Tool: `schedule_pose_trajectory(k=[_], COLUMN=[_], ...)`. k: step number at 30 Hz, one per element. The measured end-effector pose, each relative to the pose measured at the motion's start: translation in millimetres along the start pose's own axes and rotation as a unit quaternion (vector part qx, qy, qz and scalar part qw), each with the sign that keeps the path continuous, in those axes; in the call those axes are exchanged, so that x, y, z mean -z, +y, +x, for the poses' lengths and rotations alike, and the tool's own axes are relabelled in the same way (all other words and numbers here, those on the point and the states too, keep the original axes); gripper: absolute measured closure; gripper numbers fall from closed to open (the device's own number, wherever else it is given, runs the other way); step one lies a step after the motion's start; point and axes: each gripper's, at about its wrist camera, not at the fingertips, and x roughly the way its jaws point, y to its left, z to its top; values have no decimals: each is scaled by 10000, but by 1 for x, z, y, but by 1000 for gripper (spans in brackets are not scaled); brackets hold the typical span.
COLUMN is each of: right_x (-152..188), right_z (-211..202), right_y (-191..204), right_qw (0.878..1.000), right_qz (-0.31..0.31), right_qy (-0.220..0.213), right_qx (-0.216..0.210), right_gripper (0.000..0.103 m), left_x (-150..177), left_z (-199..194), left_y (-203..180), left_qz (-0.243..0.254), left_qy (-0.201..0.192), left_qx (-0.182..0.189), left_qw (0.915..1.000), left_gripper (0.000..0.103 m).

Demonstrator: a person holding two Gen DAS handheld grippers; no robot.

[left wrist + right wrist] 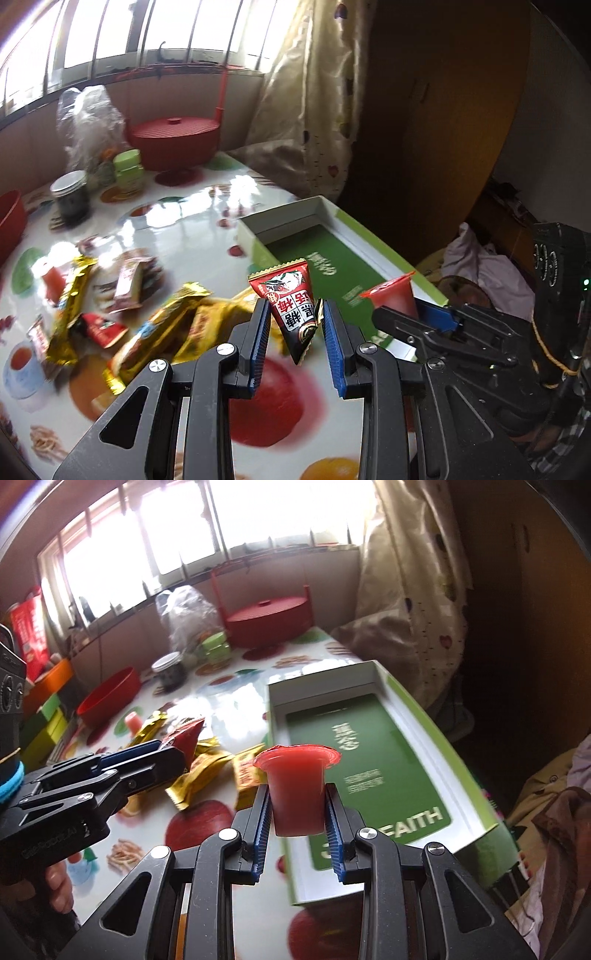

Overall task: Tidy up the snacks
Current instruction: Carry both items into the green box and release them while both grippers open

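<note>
Two grippers are each holding one snack above the table. The left gripper is clamping a red-and-black triangular packet, jaws narrowly apart. The right gripper is gripping an upright red jelly cup, jaws closed on its sides. The green-lined box is lying at 1 o'clock; loose gold wrappers are lying at 9 o'clock.

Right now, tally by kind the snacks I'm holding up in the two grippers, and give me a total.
Red jelly cup, in the right gripper: 1
Red triangular sachet, in the left gripper: 1
Total: 2
</note>
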Motion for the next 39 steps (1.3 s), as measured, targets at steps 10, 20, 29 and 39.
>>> schedule_pose_trajectory(k=[10, 20, 29, 39], right_x=[2, 9, 13, 11], right_z=[4, 15, 22, 25], right_y=[-33, -56, -61, -65], right_qw=[9989, 9967, 9946, 9931], right_qz=[241, 356, 188, 103], right_qy=[57, 207, 296, 307], right_qx=[410, 705, 977, 1131], right_gripper=[76, 76, 76, 76], left_x=[-6, -6, -3, -2], left_z=[30, 56, 72, 86], left_y=[-32, -46, -56, -54], left_qz=[271, 410, 517, 393], left_qy=[183, 403, 583, 779], left_qx=[195, 383, 424, 398], left_qw=[9993, 9976, 9961, 9954], left_gripper=[73, 73, 73, 73])
